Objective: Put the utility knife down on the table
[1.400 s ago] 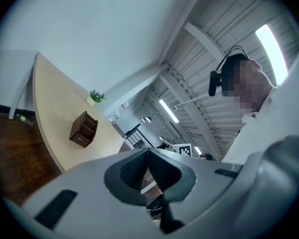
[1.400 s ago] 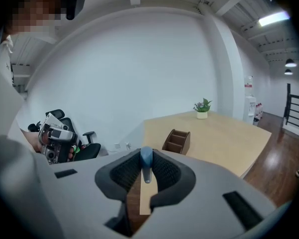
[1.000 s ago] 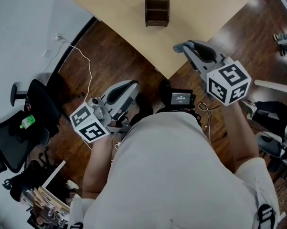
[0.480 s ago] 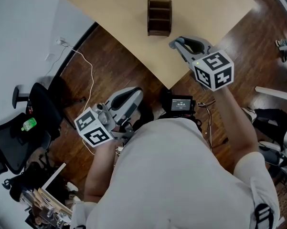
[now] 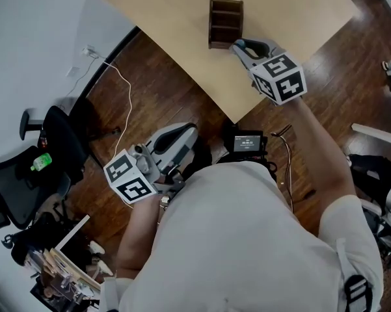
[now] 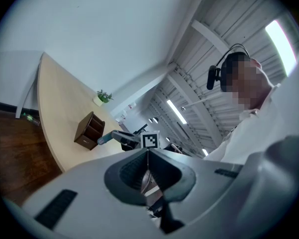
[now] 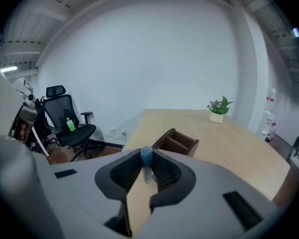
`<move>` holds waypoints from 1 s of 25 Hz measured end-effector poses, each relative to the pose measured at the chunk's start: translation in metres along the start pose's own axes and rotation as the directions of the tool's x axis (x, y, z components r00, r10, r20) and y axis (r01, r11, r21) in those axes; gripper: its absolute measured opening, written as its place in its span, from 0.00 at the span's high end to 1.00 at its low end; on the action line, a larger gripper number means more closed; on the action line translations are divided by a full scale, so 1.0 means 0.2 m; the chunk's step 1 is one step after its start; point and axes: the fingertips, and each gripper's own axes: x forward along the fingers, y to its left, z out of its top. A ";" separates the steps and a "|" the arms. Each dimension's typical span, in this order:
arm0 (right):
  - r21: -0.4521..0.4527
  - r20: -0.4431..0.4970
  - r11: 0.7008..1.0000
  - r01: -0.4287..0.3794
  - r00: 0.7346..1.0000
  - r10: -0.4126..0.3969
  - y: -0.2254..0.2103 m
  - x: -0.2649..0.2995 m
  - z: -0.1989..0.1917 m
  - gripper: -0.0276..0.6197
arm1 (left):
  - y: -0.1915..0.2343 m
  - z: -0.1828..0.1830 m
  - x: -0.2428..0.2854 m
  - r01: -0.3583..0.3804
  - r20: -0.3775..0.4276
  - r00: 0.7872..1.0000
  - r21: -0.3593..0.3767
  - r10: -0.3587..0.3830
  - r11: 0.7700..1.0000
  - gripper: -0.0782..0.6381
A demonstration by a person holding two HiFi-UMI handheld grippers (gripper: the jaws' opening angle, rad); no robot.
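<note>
Ideally, the utility knife (image 7: 146, 156), clenched in the right claw (image 5: 242, 46), is laid flat on the surface (image 5: 182, 18). The left claw (image 6: 147, 152) is closed, empty.

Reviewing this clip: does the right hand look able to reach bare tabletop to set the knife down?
Probably yes. The right tongs, shut on the utility knife, hang over the table just beside the wooden organizer, and the tabletop near them looks bare.

My head camera looks steeply down on the worktop (image 5: 182, 18) corner. The left tool (image 6: 148, 156) camera faces level from afar, the right tool (image 7: 146, 163) camera close; all share the wooden organizer (image 5: 225, 23).
</note>
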 end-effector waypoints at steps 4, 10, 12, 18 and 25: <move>-0.053 -0.010 0.999 -0.010 1.000 0.009 -0.02 0.09 0.02 0.85 | 0.00 -0.01 -0.02 -0.019 0.009 1.000 -0.002 0.019 1.000 0.89; -0.143 -0.044 0.989 -0.027 0.999 0.020 -0.04 0.23 0.03 0.85 | 0.00 -0.02 -0.03 -0.038 0.015 0.999 -0.010 0.038 0.999 0.89; -0.162 -0.054 0.986 -0.034 0.998 0.026 -0.05 0.26 0.03 0.85 | 0.00 -0.02 -0.03 -0.046 0.020 0.999 -0.014 0.046 0.999 0.89; -0.230 -0.078 0.972 -0.058 0.996 0.041 -0.03 0.35 0.02 0.85 | 0.01 -0.02 -0.04 -0.065 0.033 0.997 -0.023 0.066 0.998 0.89; -0.330 -0.119 0.942 -0.068 0.992 0.030 0.01 0.44 -0.05 0.85 | 0.01 -0.02 -0.05 -0.081 0.034 0.996 -0.033 0.082 0.996 0.89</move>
